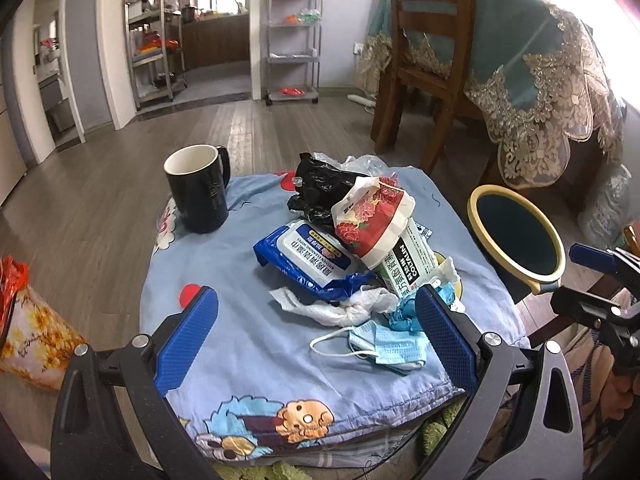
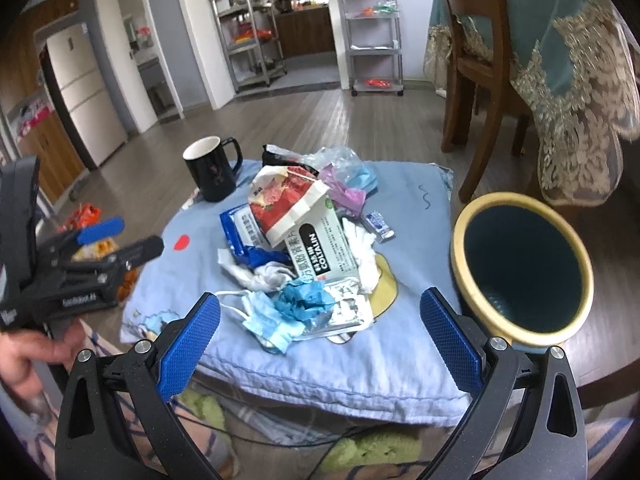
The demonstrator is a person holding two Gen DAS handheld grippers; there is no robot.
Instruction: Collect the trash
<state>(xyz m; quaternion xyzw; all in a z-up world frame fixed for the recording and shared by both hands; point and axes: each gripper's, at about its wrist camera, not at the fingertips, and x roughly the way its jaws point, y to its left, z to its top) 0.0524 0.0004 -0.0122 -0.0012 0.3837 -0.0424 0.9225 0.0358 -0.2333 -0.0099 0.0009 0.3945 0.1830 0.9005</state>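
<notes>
A heap of trash lies on a light blue cartoon cloth (image 1: 248, 364): a blue wet-wipe pack (image 1: 308, 260), a red floral packet (image 1: 372, 216), a white COLTALIN box (image 1: 412, 264), a black bag (image 1: 320, 188), crumpled white tissue (image 1: 340, 308) and a blue face mask (image 1: 384, 348). The yellow-rimmed dark bin (image 2: 524, 268) stands right of the cloth. My left gripper (image 1: 316, 320) is open and empty, just short of the tissue and mask. My right gripper (image 2: 320, 328) is open and empty, near the mask (image 2: 264, 320) and blue crumpled paper (image 2: 304, 300).
A black mug (image 1: 200, 192) stands at the cloth's far left. A wooden chair (image 1: 424, 52) and a table with a teal lace cloth (image 1: 540, 76) stand behind on the right. Metal and grey shelf racks (image 1: 292, 36) are further back. An orange bag (image 1: 12, 284) lies on the floor at left.
</notes>
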